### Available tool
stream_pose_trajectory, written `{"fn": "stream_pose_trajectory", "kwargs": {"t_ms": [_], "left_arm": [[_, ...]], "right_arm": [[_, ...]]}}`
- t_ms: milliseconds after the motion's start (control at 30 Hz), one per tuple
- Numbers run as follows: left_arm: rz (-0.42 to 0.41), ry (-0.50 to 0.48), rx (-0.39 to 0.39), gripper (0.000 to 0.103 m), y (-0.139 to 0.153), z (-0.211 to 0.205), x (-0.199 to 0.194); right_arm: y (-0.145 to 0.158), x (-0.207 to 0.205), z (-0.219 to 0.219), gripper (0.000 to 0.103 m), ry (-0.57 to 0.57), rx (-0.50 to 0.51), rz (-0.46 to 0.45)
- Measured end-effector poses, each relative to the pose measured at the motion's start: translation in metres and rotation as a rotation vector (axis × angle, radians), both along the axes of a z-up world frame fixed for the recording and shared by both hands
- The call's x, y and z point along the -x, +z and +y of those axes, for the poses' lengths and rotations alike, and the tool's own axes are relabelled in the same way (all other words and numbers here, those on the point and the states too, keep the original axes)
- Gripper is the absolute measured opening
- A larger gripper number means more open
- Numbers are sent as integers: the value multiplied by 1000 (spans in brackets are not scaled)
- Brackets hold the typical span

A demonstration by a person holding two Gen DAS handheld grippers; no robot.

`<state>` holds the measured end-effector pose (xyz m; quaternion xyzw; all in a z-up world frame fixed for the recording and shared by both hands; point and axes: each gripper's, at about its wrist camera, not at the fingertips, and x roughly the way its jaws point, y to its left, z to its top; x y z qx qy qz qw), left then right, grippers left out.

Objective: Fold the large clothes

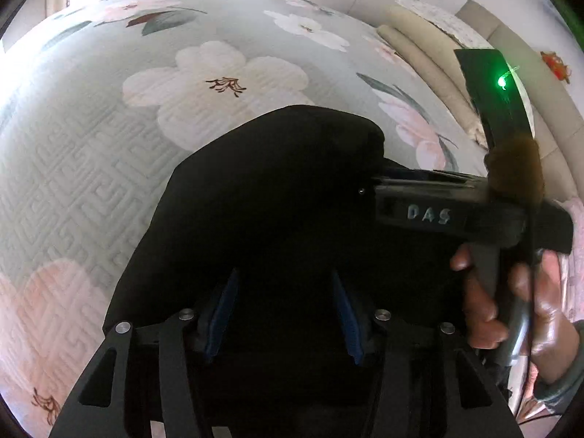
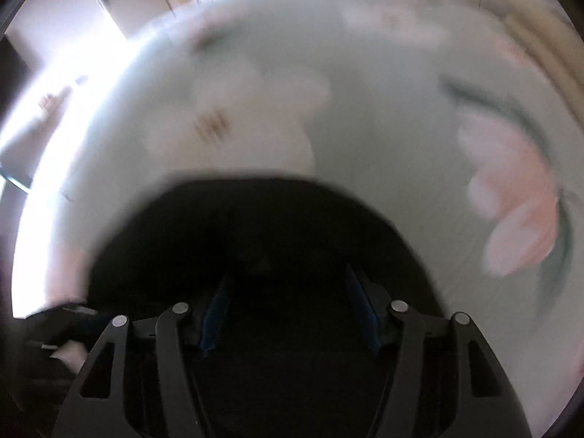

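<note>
The bed (image 1: 109,153) carries a quilted, pale green floral cover, with light walls and a headboard area beyond; the right wrist view is smeared by blur. I see the black garment (image 1: 262,189) bunched in a compact mound on the cover, directly under and just ahead of both tools.

The left hand-held gripper (image 1: 286,310) stands with its blue pads spread, dark cloth below and between them; I cannot confirm that the pads press on it. The right hand-held gripper (image 2: 288,314) is likewise spread over the black garment (image 2: 255,226), no pinch visible. In the left view the right tool's body lies just to the right of my left gripper, a hand (image 1: 511,303) wrapped round its handle.

My judgement: a fold has been laid and let go, with both tools between grips. The next move calls for finding a clean edge of the mound, difficult against uniformly black cloth, and pinching one layer only.
</note>
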<state>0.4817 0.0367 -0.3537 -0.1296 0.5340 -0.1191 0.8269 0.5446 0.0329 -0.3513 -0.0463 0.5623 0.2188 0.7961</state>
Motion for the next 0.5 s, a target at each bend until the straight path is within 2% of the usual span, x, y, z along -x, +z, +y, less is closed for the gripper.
{"fn": "stream_pose_trajectory", "kwargs": {"t_ms": [67,167,300,367,400,467,500], "left_arm": [[-6,-19,-34,52,2,-5,1],[-20,-23,-29,53,18,-1,11],[-103,-21,-13,53,57,13,39],[-103,15,-1,54,61,23,45],[-83,34,6,54,55,31,45],[-8,98,-38,54,33,46,43],[38,117,-36,54,17,52,41]], "right_arm": [[0,5,4,62,25,27,-52],[11,6,2,62,27,21,-41],[64,42,-30,62,59,-85,-87],[84,69,-52,62,70,-91,-136],[84,76,-58,59,70,-73,-147],[68,84,-70,37,67,-13,-112],[50,84,-76,29,66,8,-59]]}}
